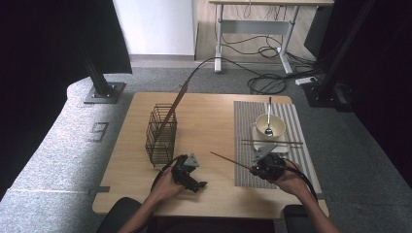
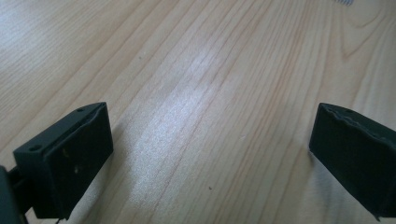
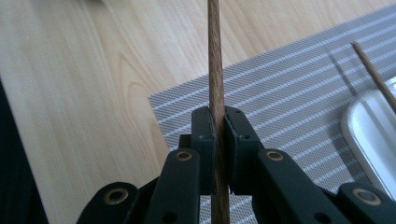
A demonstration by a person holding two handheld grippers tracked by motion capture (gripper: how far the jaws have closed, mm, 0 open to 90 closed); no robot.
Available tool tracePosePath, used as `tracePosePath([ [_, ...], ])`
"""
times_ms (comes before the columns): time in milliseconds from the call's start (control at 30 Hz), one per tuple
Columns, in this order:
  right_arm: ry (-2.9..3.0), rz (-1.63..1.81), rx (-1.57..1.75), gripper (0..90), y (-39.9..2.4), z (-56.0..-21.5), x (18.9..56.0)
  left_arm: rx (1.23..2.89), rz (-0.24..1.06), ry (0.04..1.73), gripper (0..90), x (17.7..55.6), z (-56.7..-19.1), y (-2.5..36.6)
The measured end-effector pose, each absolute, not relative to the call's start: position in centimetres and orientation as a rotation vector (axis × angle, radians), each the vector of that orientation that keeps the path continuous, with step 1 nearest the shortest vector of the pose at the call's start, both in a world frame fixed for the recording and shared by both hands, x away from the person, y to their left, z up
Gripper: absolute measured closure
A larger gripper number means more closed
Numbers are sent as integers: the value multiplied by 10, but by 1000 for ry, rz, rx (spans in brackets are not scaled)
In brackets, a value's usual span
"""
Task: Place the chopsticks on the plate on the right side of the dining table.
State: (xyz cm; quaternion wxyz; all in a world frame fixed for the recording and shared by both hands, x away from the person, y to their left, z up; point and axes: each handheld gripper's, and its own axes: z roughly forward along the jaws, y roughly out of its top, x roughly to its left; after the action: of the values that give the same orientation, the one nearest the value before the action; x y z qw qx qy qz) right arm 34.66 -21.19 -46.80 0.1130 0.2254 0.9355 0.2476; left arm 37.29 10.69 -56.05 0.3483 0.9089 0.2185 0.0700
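Note:
My right gripper point(image 1: 256, 168) is over the near left part of the grey striped placemat point(image 1: 248, 121), shut on a brown wooden chopstick point(image 1: 228, 160) that juts out to the left over the wood. In the right gripper view the chopstick point(image 3: 215, 70) runs up between the pressed jaws of the right gripper point(image 3: 218, 126). A second chopstick point(image 1: 272, 142) lies across the white tray point(image 1: 284, 148) in front of the cream bowl point(image 1: 277, 127), which holds a metal spoon point(image 1: 268, 119). My left gripper point(image 1: 193, 178) rests low near the table's front. In its own view the left gripper point(image 2: 210, 149) is open wide over bare wood.
A black wire basket point(image 1: 160, 136) stands left of centre with a long stick point(image 1: 175, 104) leaning out of it. The wooden table point(image 1: 209, 121) has bare room between basket and placemat point(image 3: 289, 93). The white tray's rim point(image 3: 369, 135) and the second chopstick point(image 3: 373, 79) lie to the right.

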Motion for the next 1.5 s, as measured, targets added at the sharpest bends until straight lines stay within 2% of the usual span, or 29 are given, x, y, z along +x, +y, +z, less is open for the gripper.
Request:
tracePosePath([
  [1500, 2595, 615, 1031, 826, -288, -477, 407, 2360, 187, 566, 0, 372, -561, 106],
])
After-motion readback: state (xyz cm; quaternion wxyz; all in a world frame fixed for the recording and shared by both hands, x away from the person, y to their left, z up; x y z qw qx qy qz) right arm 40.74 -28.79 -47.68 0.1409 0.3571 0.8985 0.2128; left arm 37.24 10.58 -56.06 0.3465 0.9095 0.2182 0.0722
